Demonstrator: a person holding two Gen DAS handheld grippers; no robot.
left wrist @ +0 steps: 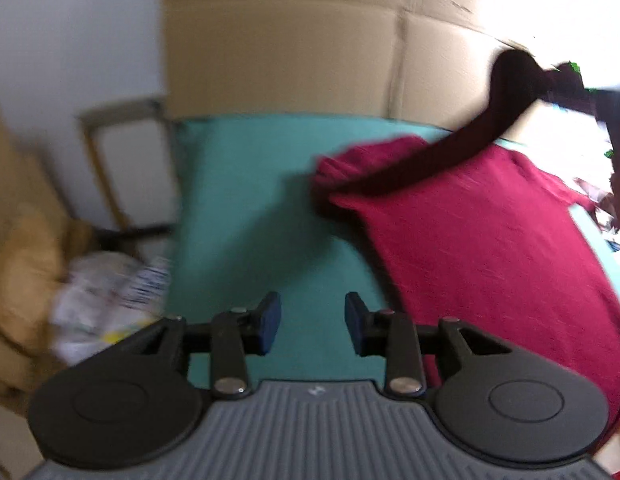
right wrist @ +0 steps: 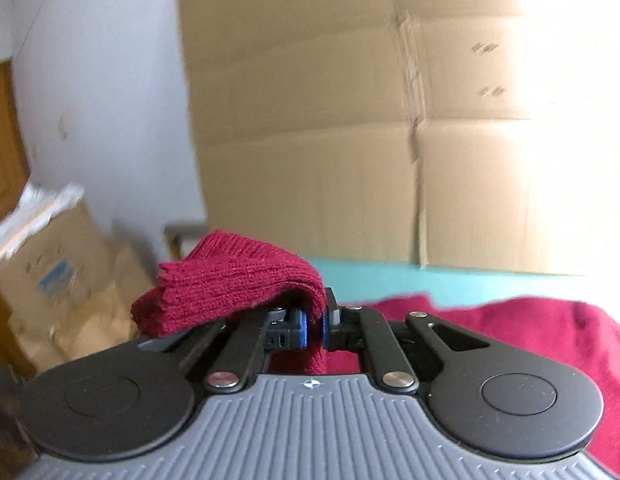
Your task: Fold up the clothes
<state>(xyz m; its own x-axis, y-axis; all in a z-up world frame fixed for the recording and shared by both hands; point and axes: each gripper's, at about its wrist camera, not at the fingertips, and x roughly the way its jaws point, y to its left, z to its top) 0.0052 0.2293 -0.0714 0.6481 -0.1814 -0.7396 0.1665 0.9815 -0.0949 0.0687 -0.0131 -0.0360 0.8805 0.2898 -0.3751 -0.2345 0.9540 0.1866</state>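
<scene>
Above: sleeve lifted over a red sweater

Right gripper (right wrist: pixel 314 326) is clamped on the ribbed cuff of the sleeve (right wrist: pixel 230 284), whose end drapes over its left finger. The red knit sweater (left wrist: pixel 489 240) lies on the teal table cover (left wrist: pixel 250 200). Left gripper (left wrist: pixel 313 322) hovers over bare cover just beside the sweater, jaws apart and empty. A cardboard sheet (left wrist: pixel 290 48) stands behind.

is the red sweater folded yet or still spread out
Mostly spread: the red sweater lies flat on the teal table, with one sleeve lifted, pinched in the shut right gripper.
</scene>
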